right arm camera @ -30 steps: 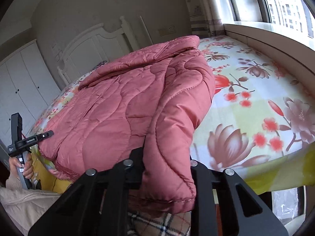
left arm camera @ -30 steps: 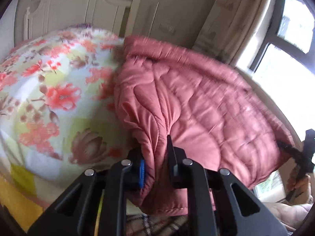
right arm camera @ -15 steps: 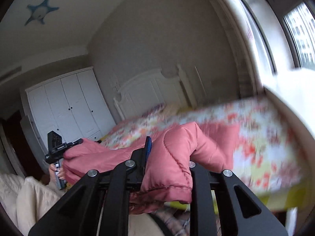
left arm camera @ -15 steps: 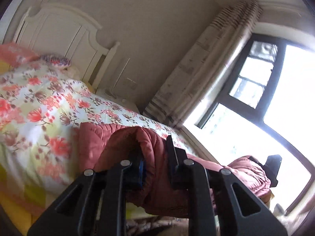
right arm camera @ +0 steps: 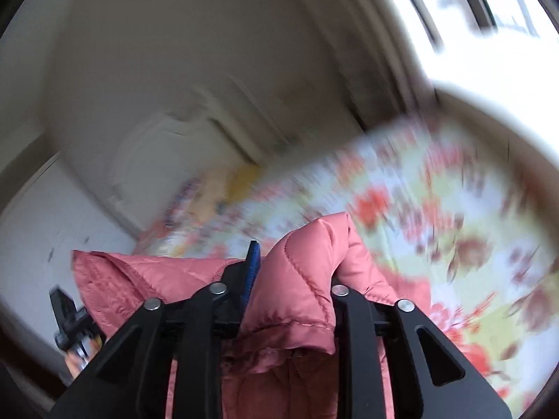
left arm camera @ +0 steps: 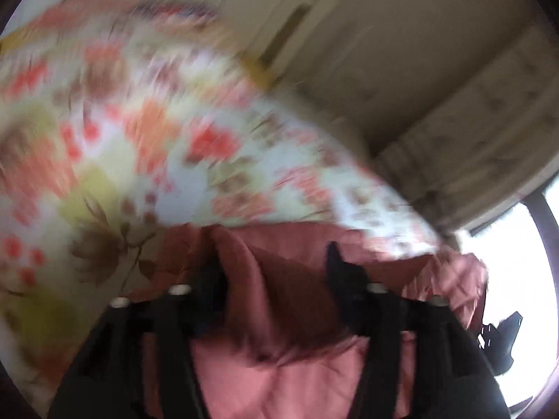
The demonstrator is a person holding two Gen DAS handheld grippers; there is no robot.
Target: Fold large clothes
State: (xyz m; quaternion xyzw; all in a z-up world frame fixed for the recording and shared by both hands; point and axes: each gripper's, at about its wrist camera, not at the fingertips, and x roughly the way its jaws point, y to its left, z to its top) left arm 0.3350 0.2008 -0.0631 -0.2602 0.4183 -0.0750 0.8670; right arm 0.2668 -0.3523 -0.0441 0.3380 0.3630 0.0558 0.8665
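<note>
A large pink quilted garment (left arm camera: 276, 377) hangs between my two grippers over a bed. My left gripper (left arm camera: 272, 262) is shut on a fold of the pink cloth, which bunches between its fingers. My right gripper (right arm camera: 293, 262) is shut on another thick fold of the garment (right arm camera: 300, 279), which bulges up between its fingers. The right gripper shows at the right edge of the left wrist view (left arm camera: 503, 338); the left gripper shows at the lower left of the right wrist view (right arm camera: 70, 317). Both views are motion-blurred.
The bed's floral sheet (left arm camera: 122, 139) (right arm camera: 436, 216) spreads ahead of both grippers. A white headboard (right arm camera: 167, 146) and beige wall stand behind. Striped curtains (left arm camera: 471, 139) and a bright window (right arm camera: 489, 35) are on the right side.
Both grippers have swung forward and down toward the bed with the pink garment still held. The views now tilt onto the floral sheet and blur with motion.
</note>
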